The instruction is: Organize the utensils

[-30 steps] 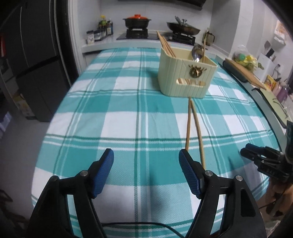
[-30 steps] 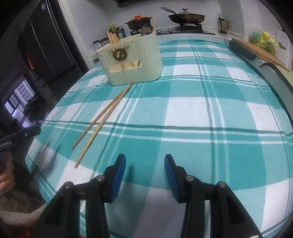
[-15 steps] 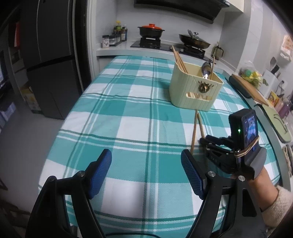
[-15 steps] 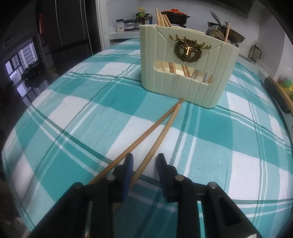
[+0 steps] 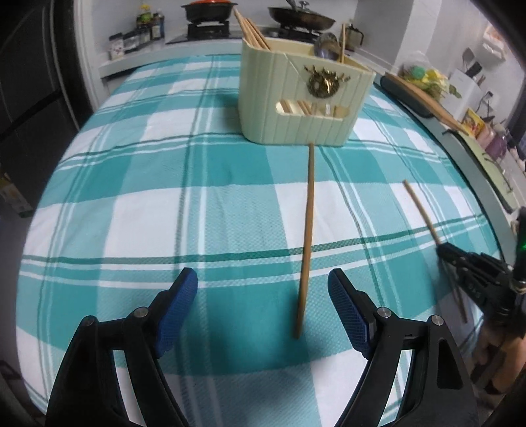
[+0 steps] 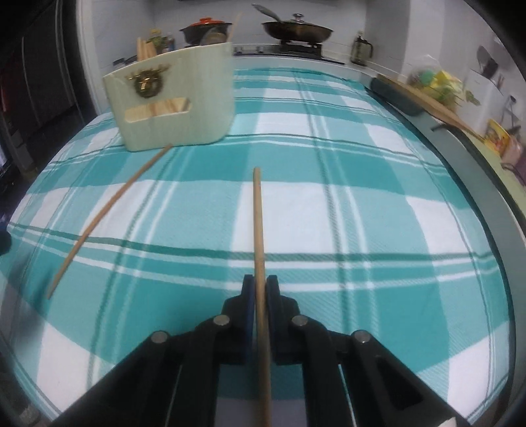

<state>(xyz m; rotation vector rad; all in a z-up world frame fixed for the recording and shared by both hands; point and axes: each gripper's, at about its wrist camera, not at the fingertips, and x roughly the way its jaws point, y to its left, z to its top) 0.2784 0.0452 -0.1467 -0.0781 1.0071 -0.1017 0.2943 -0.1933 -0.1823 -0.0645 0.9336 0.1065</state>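
My right gripper (image 6: 259, 285) is shut on a wooden chopstick (image 6: 258, 223) that points forward above the cloth; it also shows in the left wrist view (image 5: 422, 212), with the right gripper (image 5: 452, 258) at the far right. A second chopstick (image 5: 306, 230) lies flat on the checked tablecloth, its far tip at the cream utensil holder (image 5: 302, 95); it also shows in the right wrist view (image 6: 105, 216). My left gripper (image 5: 263, 299) is open and empty, with the near end of the lying chopstick between its fingers. The holder (image 6: 174, 101) contains chopsticks and a spoon.
The table has a teal and white checked cloth (image 5: 164, 213). Behind it is a stove counter with a red-lidded pot (image 5: 208, 10), a pan (image 5: 299, 19) and spice jars (image 5: 134, 36). A wooden board (image 5: 427, 98) and clutter line the right counter.
My right gripper has closed on one chopstick and lifted it off the cloth, away to the right. My left gripper has moved forward over the remaining chopstick.
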